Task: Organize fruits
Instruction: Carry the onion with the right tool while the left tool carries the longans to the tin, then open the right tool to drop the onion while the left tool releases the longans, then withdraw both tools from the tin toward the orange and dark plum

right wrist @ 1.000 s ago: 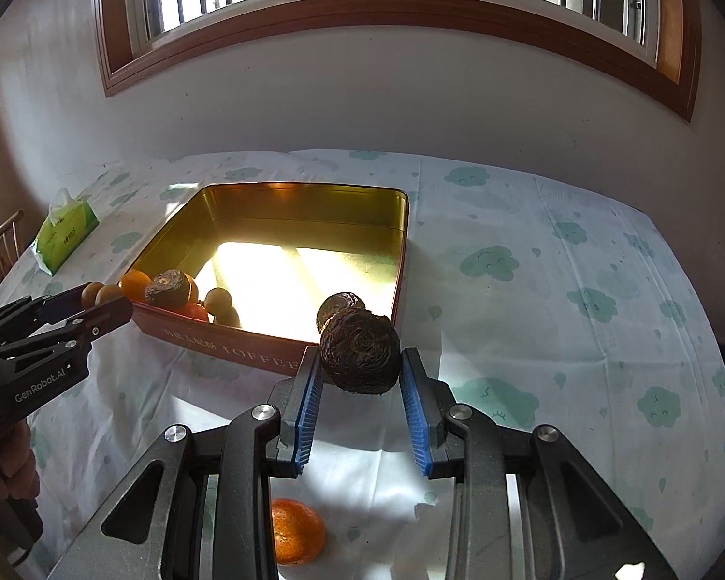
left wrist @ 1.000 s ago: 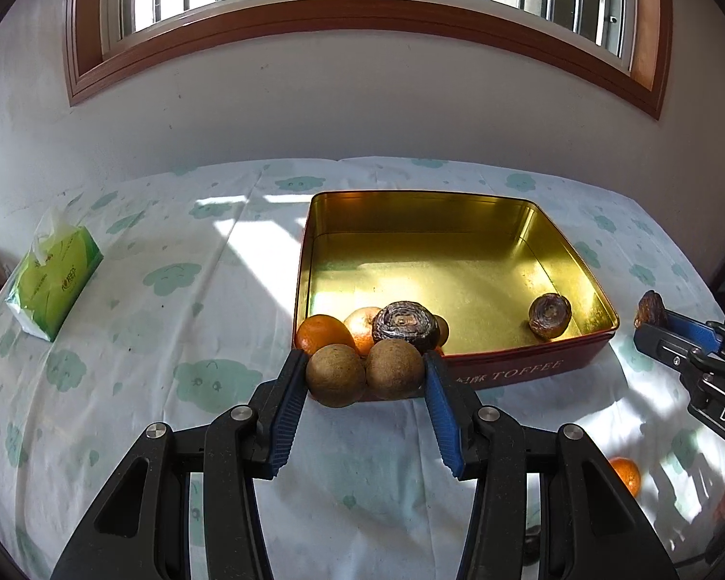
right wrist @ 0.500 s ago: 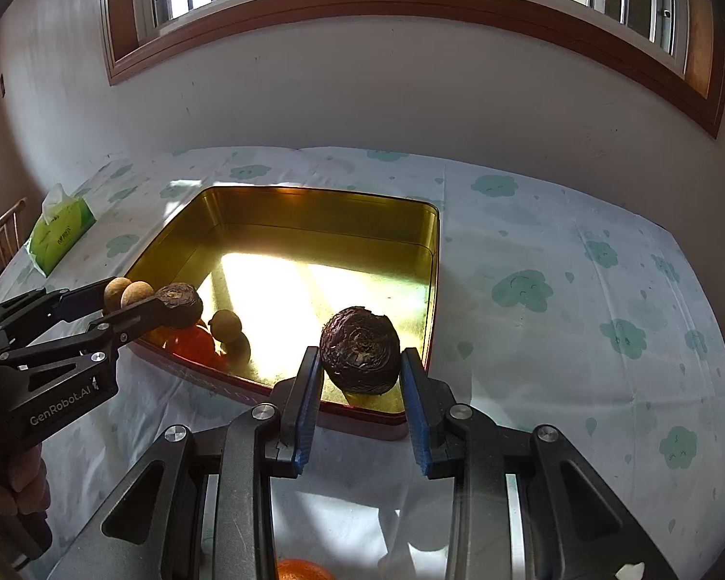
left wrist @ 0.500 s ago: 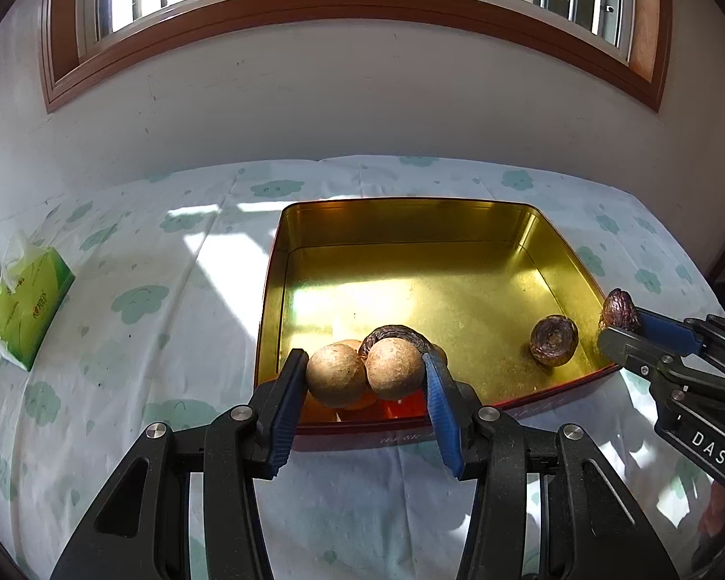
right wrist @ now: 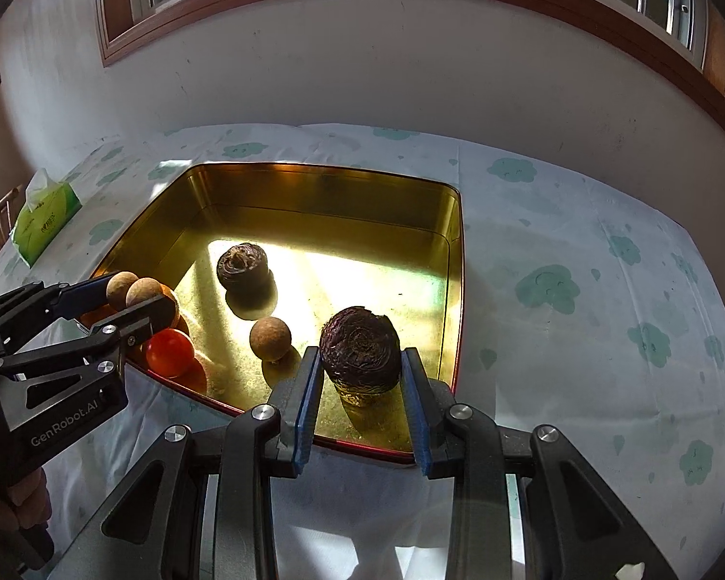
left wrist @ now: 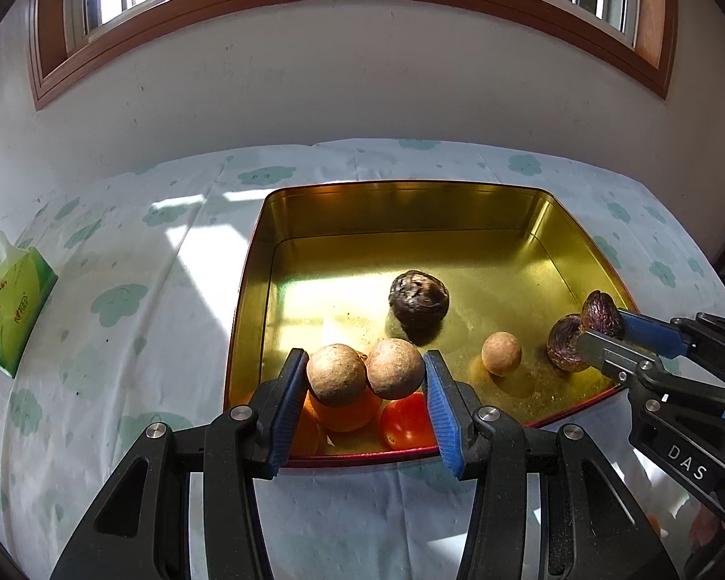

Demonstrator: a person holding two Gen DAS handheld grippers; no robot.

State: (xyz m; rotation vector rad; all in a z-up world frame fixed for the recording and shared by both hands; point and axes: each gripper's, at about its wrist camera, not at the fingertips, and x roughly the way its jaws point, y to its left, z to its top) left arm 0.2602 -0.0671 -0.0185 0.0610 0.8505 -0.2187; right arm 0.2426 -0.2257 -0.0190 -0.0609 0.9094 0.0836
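Jaws first: on the left gripper [left wrist: 365, 377] we see the blue pads pinching two round tan fruits [left wrist: 365, 374] side by side, each pad pressed against one fruit, the pair touching in the middle. We hold them over the near-left corner of the gold tin [left wrist: 411, 208], right above the oranges [left wrist: 345, 408] and a red fruit [left wrist: 403, 423] lying on the tin floor by its near wall.

Far out by the left edge of the bench [left wrist: 121, 251], a green tissue pack [left wrist: 12, 311] sits on the cloud-print cloth, well apart from the tin.

Moving right across the tin floor, we pass a dark wrinkled fruit [left wrist: 418, 300] near the middle, then a single tan fruit [left wrist: 501, 353] lying loose nearer the front wall, then another dark wrinkled fruit [left wrist: 563, 349] close to the right wall.

Over on the right, the right gripper [right wrist: 362, 360] has its jaws clamped on a dark purple wrinkled fruit [right wrist: 360, 348], a pad against each flank. We carry it over the tin's near-right corner; whether it touches the floor below, we cannot tell. In the right wrist view a hand [right wrist: 26, 502] shows at the lower left, wrapped round the left gripper's handle.
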